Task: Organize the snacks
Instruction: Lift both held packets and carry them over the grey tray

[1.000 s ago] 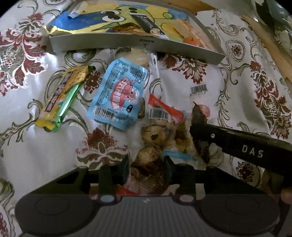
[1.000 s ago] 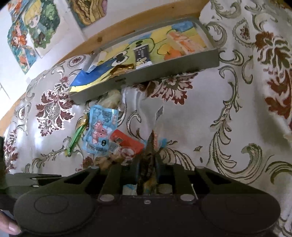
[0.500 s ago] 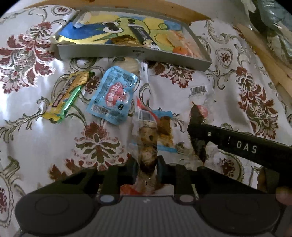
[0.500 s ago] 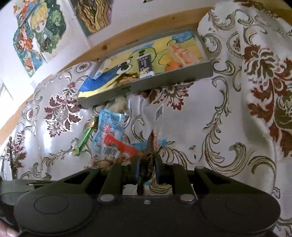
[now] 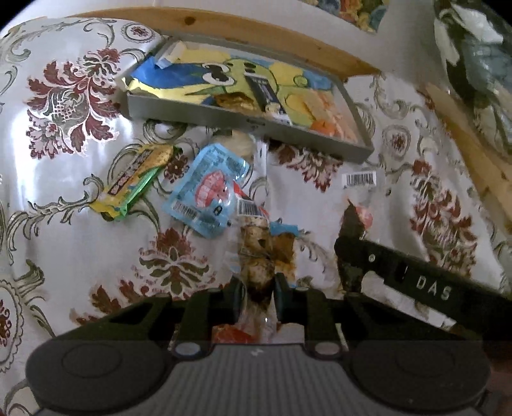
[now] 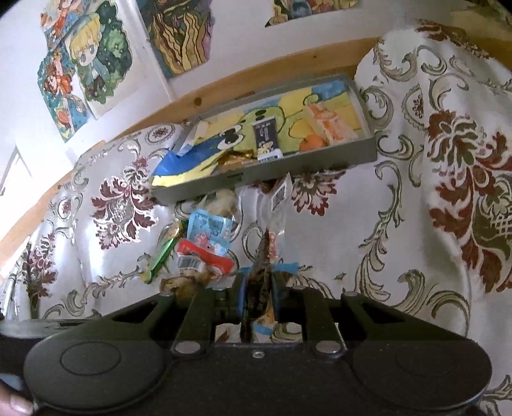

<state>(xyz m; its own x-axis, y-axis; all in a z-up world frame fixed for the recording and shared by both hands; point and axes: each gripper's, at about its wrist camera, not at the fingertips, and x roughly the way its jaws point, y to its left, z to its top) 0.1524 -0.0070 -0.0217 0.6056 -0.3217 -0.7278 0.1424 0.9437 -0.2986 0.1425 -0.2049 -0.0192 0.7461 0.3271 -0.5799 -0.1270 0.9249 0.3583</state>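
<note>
Left hand-held gripper (image 5: 258, 296): fingers drawn in narrow, clamped on a clear packet of brown round snacks (image 5: 258, 252), which hangs lifted above the floral cloth (image 5: 80, 256).

Right hand-held gripper (image 6: 258, 296): fingers likewise close together, pinching a clear packet with a dark snack piece (image 6: 260, 256) inside. In the left wrist view this gripper reaches in from the right, the packet's barcode end (image 5: 359, 178) pointing toward the tray.

Gray tray (image 5: 204, 116) sits at the far side of the cloth, against a wooden rail (image 5: 256, 28). It holds a cartoon-printed bag (image 5: 204, 76), a small dark packet (image 5: 262, 91) and an orange-and-white snack (image 5: 329, 121).

On the cloth, in front of the tray: a blue packet (image 5: 208, 192), a yellow-green bar (image 5: 134, 182) to its left, and a pale snack (image 5: 241, 144) touching the tray wall.
</note>
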